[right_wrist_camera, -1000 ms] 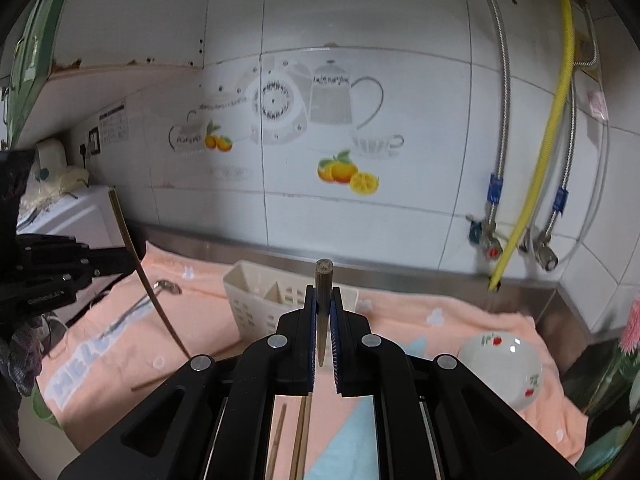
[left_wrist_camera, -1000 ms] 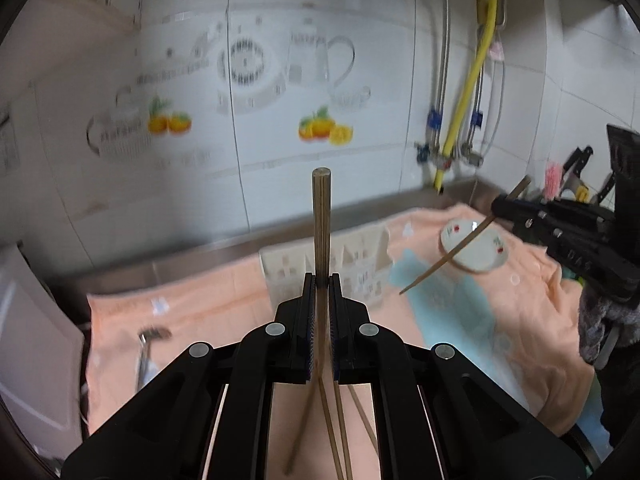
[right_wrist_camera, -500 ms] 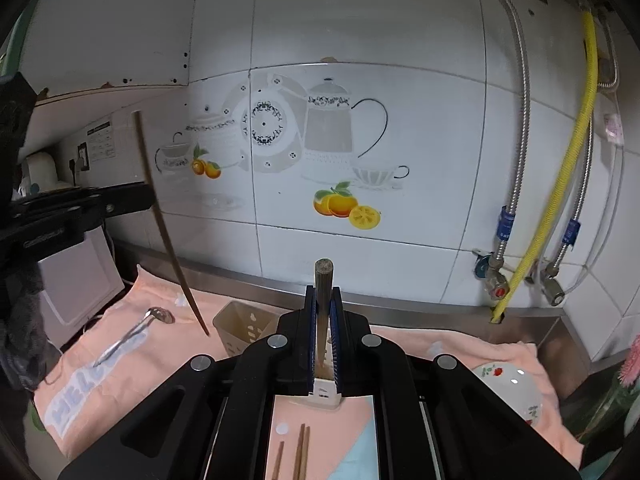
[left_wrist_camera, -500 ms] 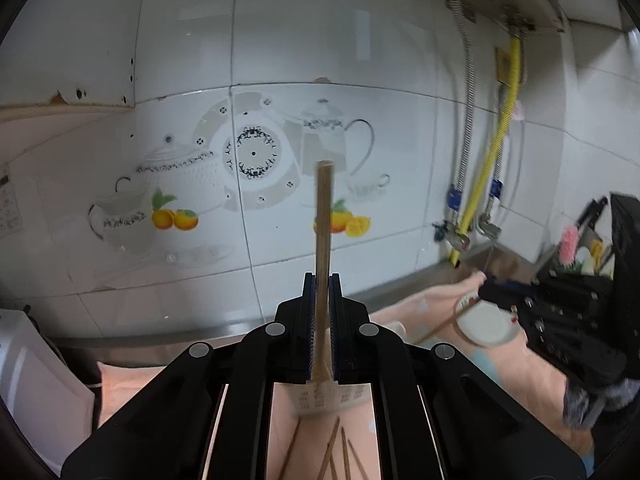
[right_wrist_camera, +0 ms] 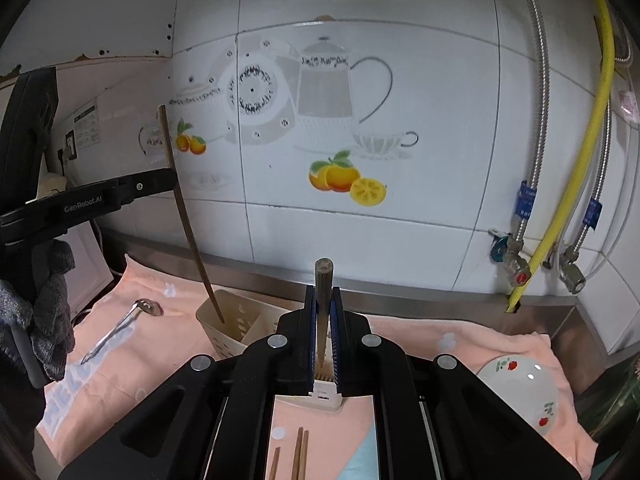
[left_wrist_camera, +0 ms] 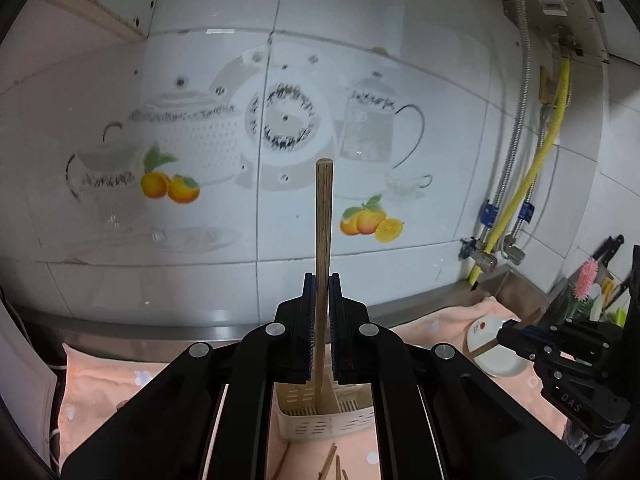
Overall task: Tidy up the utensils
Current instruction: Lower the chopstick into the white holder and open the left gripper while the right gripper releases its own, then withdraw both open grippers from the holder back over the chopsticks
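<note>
Left gripper (left_wrist_camera: pixel 319 328) is clamping one chopstick (left_wrist_camera: pixel 322 248) upright, its tip entering the basket (left_wrist_camera: pixel 320 420) below; right gripper (right_wrist_camera: pixel 322 332) is pinching another chopstick (right_wrist_camera: pixel 322 300) above the basket (right_wrist_camera: pixel 232 320).

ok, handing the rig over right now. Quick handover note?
Left gripper: shut on a chopstick, upright, lower end in the caddy.
Right gripper: shut on a darker chopstick, above the caddy; its tip is hidden by the fingers.
Not stored: loose chopsticks and a spoon on the peach towel.
Left to do: release both, then collect those. The bowl sits at the right.
</note>
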Demonstrator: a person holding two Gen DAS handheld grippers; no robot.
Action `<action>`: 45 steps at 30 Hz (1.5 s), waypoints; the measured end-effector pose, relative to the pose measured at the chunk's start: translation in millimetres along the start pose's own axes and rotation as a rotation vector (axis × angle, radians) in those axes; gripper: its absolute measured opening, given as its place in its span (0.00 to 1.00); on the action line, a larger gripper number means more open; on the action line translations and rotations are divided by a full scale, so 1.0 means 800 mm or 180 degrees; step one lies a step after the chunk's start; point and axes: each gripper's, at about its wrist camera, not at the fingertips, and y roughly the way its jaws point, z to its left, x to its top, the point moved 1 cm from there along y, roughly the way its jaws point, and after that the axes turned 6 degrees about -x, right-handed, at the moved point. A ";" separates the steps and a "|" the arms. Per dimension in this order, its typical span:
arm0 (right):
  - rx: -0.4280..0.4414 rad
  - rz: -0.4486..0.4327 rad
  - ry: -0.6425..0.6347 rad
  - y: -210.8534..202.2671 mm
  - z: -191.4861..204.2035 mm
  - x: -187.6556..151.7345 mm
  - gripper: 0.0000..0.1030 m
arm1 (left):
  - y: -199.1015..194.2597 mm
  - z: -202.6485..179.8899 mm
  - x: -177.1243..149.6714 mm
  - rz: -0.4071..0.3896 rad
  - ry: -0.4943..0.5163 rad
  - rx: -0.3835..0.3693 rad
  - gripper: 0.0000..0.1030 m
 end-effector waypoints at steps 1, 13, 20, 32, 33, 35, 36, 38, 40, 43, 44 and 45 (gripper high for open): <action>0.0001 0.0018 -0.0002 0.003 0.000 -0.002 0.06 | 0.005 0.002 -0.003 0.0024 -0.0014 0.0005 0.05; 0.0005 0.0223 0.0054 0.030 -0.005 -0.027 0.06 | 0.040 0.022 -0.043 0.0352 -0.0067 0.0081 0.05; 0.0001 0.0269 0.0079 0.034 -0.005 -0.033 0.07 | 0.043 0.028 -0.057 0.0445 -0.0117 0.0089 0.07; -0.0063 0.0210 0.0101 0.015 -0.010 -0.030 0.21 | 0.021 0.023 -0.054 0.0426 -0.0116 0.0071 0.19; -0.0073 0.0198 0.0105 0.012 -0.011 -0.030 0.23 | 0.018 0.022 -0.054 0.0421 -0.0115 0.0072 0.21; -0.0083 0.0175 0.0111 0.006 -0.012 -0.030 0.26 | 0.010 0.019 -0.054 0.0402 -0.0107 0.0090 0.27; -0.0090 0.0159 0.0118 0.001 -0.013 -0.030 0.29 | 0.004 0.018 -0.055 0.0387 -0.0101 0.0082 0.29; -0.0107 0.0122 0.0121 -0.008 -0.014 -0.030 0.32 | -0.004 0.016 -0.056 0.0371 -0.0089 0.0095 0.33; -0.0114 0.0101 0.0128 -0.016 -0.013 -0.032 0.35 | -0.015 0.014 -0.058 0.0352 -0.0066 0.0098 0.42; -0.0118 0.0074 0.0127 -0.028 -0.012 -0.035 0.39 | -0.031 0.012 -0.062 0.0318 -0.0058 0.0110 0.45; -0.0118 0.0066 0.0123 -0.033 -0.012 -0.037 0.41 | -0.035 0.012 -0.064 0.0315 -0.0064 0.0110 0.47; -0.0120 0.0064 0.0118 -0.036 -0.011 -0.038 0.42 | -0.040 0.012 -0.066 0.0307 -0.0066 0.0129 0.50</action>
